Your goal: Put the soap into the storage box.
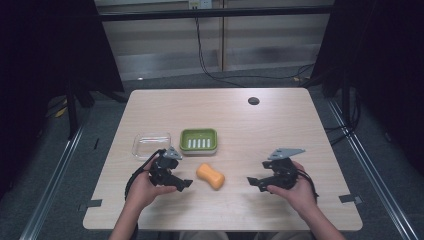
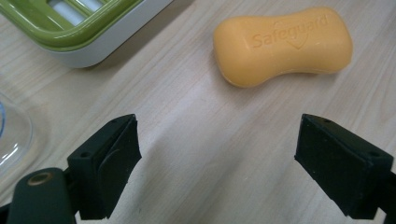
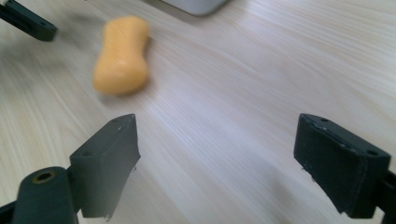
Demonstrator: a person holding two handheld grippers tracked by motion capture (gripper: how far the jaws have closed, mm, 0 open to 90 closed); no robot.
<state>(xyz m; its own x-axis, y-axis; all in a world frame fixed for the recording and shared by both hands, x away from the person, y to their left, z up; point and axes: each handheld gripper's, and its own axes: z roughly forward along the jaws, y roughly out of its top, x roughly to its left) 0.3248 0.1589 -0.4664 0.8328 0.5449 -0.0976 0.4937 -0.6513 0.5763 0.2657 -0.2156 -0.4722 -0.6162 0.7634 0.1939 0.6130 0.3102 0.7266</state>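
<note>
Two open grippers held over a wooden desk (image 1: 280,125), an orange soap bar between them.

The left gripper (image 1: 183,183) and right gripper (image 1: 254,182) are held low near the desk's front edge, jaws spread wide and empty, pointed toward each other. Between them the orange Safeguard soap bar (image 2: 282,45) is seen lying flat on the desk. Just beyond it a green soap dish (image 1: 198,140) is set, with a clear plastic lid (image 1: 151,145) beside it.

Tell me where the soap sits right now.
In the high view, the soap lies on the table between both grippers, just in front of the green dish.
</note>
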